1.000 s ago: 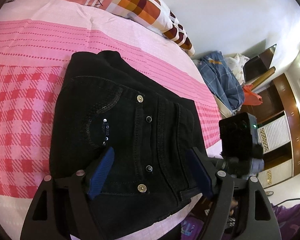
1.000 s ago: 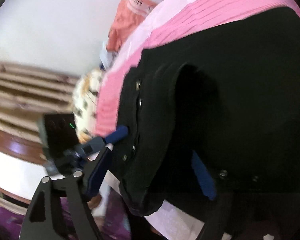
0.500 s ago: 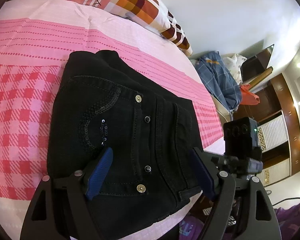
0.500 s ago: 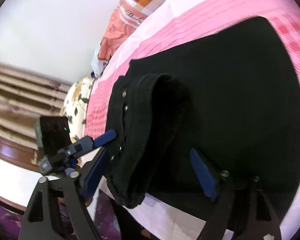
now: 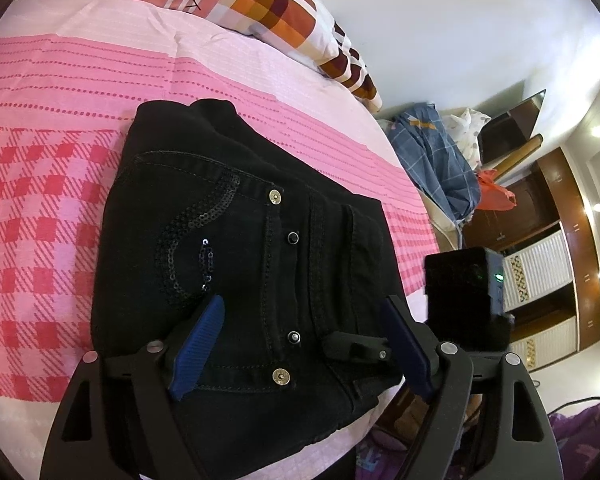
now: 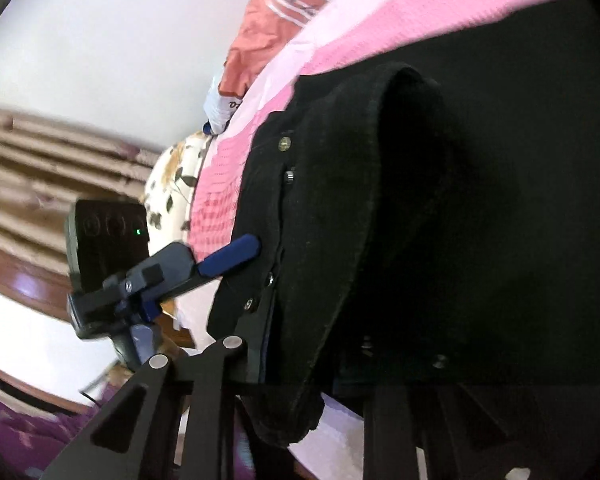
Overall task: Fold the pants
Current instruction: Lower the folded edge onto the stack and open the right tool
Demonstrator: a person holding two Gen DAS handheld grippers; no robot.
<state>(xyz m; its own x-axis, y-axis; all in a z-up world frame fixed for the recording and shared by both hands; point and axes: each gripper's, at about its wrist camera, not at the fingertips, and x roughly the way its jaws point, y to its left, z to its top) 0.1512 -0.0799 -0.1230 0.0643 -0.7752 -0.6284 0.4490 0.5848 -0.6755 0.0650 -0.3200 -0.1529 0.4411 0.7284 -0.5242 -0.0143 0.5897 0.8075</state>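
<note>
Black jeans (image 5: 228, 240) lie folded on the pink checked bedsheet (image 5: 40, 220), with the waistband, rivets and sequin pocket trim facing up near the bed's edge. My left gripper (image 5: 300, 340) hovers open just above the waistband; its blue pads (image 5: 198, 344) stand wide apart. In the right wrist view the jeans (image 6: 440, 200) fill the frame, their folded edge draped over my right gripper, whose fingers are buried in the cloth and hidden. The left gripper's blue pad (image 6: 230, 258) shows beside the jeans there.
Patterned pillows (image 5: 268, 4) lie at the head of the bed. A blue checked cloth (image 5: 436, 160) is piled beside the bed. Wooden wardrobes (image 5: 552, 260) stand beyond. Purple fabric (image 6: 28, 440) lies below the bed edge.
My right gripper has pushed forward into the folded edge of the jeans, so its blue pads are now hidden. My left gripper has hardly moved and stays open.
</note>
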